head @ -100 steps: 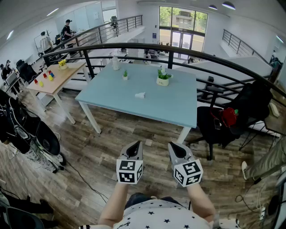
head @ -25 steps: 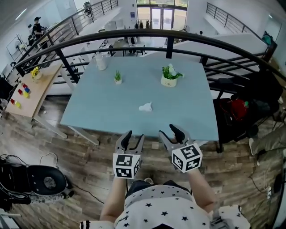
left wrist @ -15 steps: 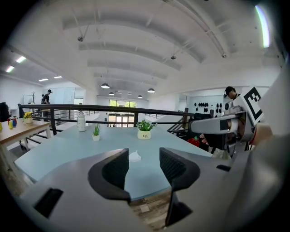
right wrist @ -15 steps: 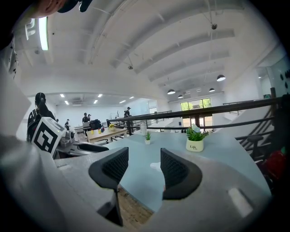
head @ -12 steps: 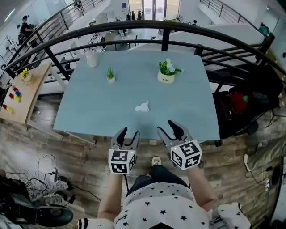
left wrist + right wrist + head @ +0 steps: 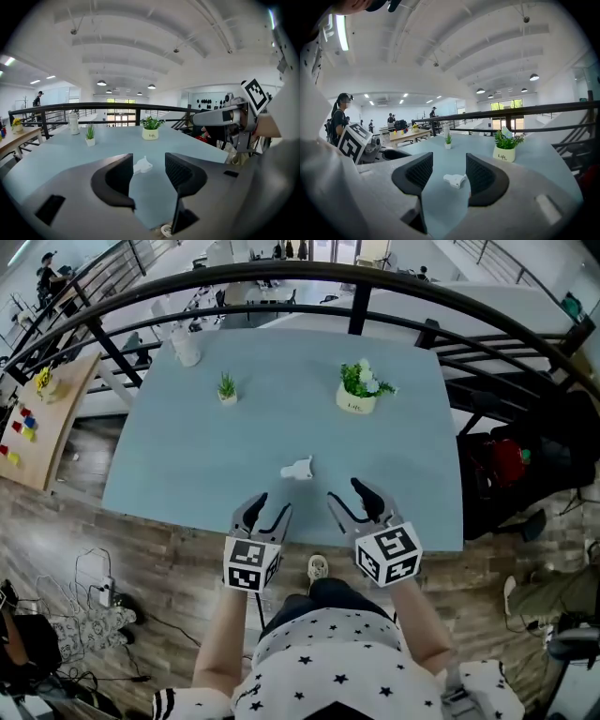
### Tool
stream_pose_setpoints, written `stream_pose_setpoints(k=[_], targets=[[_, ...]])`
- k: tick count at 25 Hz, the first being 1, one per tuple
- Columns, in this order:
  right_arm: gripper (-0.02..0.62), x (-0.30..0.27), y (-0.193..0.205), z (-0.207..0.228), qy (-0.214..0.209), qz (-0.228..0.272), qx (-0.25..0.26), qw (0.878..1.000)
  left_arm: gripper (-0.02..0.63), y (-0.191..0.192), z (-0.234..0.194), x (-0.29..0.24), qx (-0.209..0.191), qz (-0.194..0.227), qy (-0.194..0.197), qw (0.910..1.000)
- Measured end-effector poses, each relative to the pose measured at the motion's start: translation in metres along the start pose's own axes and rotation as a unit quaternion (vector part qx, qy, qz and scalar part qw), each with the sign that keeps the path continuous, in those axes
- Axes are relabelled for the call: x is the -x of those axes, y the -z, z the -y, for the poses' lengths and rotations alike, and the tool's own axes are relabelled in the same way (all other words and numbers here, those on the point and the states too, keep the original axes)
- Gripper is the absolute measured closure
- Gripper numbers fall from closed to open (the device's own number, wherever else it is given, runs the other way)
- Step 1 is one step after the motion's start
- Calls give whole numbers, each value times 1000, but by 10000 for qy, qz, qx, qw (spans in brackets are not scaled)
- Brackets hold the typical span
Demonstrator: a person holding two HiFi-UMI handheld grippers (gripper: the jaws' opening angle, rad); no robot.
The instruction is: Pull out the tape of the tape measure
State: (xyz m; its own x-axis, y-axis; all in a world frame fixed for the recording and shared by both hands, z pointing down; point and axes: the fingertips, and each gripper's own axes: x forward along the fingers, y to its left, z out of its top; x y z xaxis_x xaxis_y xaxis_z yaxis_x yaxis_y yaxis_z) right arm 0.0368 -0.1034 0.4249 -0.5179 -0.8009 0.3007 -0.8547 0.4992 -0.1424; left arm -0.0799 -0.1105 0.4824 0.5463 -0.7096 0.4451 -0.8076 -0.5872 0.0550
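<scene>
A small white tape measure point(image 6: 297, 469) lies near the middle of the light blue table point(image 6: 187, 456). It also shows beyond the jaws as the tape measure point(image 6: 142, 165) in the left gripper view and the tape measure point(image 6: 454, 180) in the right gripper view. My left gripper point(image 6: 266, 510) hovers over the table's near edge, open and empty, just short of the tape measure. My right gripper point(image 6: 347, 498) is beside it to the right, also open with nothing between its jaws.
A potted plant in a white pot point(image 6: 361, 388) stands at the far right of the table, a small plant point(image 6: 227, 390) and a white bottle point(image 6: 186, 348) at the far left. A black railing point(image 6: 375, 287) runs behind. A black chair with a red thing point(image 6: 502, 465) stands to the right.
Both grippers and the head have moved forward toward the table; the grippers now reach over its near edge, closer to the tape measure. Their jaws stay as wide as before.
</scene>
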Motion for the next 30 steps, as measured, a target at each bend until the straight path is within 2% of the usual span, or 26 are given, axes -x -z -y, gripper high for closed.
stream_pose_setpoints(k=[6,9,14,20,30], targets=[[391,-30,-3,22,-166,-129,-49,9998,413,8,-18,-36,-153,-306,52,9994],[391,-44,-1,33,-242,-215,-72,9995,411,18,-26,-55,-223,-585,128,9980],[391,-64,1,47,-372,-330,-117,9987,388,35,-35,-84,-525,-983,337,9932],[391,-82,5,64,-483,-446,-114,9978,388,57,-46,-113,-869,-1473,489,9840],[391,-96,18,85,-586,-658,-215,9959,388,77,-51,-148,-1592,-2024,834,9627]])
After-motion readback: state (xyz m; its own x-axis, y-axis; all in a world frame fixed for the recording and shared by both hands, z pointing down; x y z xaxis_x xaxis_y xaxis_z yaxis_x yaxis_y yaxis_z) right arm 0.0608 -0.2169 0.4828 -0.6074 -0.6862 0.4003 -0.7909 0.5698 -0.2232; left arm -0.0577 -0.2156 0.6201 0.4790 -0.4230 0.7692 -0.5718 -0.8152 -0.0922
